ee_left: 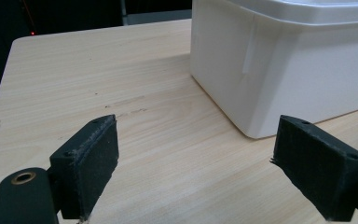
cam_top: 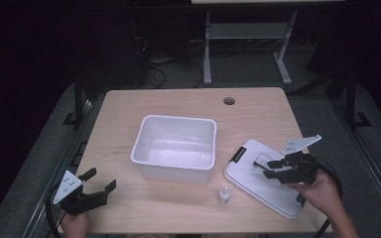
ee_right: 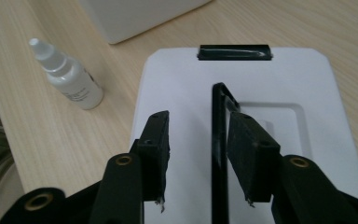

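A white bin point(cam_top: 173, 172) stands open in the middle of the wooden table; its wall point(ee_left: 298, 70) rises just beyond my left gripper. The bin's white lid point(cam_top: 248, 176) lies flat to the right of it. On the lid point(ee_right: 182, 79) a thin black handle point(ee_right: 218, 121) stands up between the jaws of my right gripper point(ee_right: 199, 119), close against the right pad and apart from the left one. The right gripper point(cam_top: 269, 166) is open, low over the lid. My left gripper point(cam_top: 100, 178) rests wide open at the front left, with nothing between its jaws point(ee_left: 196, 135).
A small white dropper bottle point(cam_top: 223, 196) stands upright near the front edge, between bin and lid; it also shows point(ee_right: 70, 77) left of the lid. A black latch point(ee_right: 235, 52) sits on the lid's far edge. A round hole point(cam_top: 229, 101) marks the table's back.
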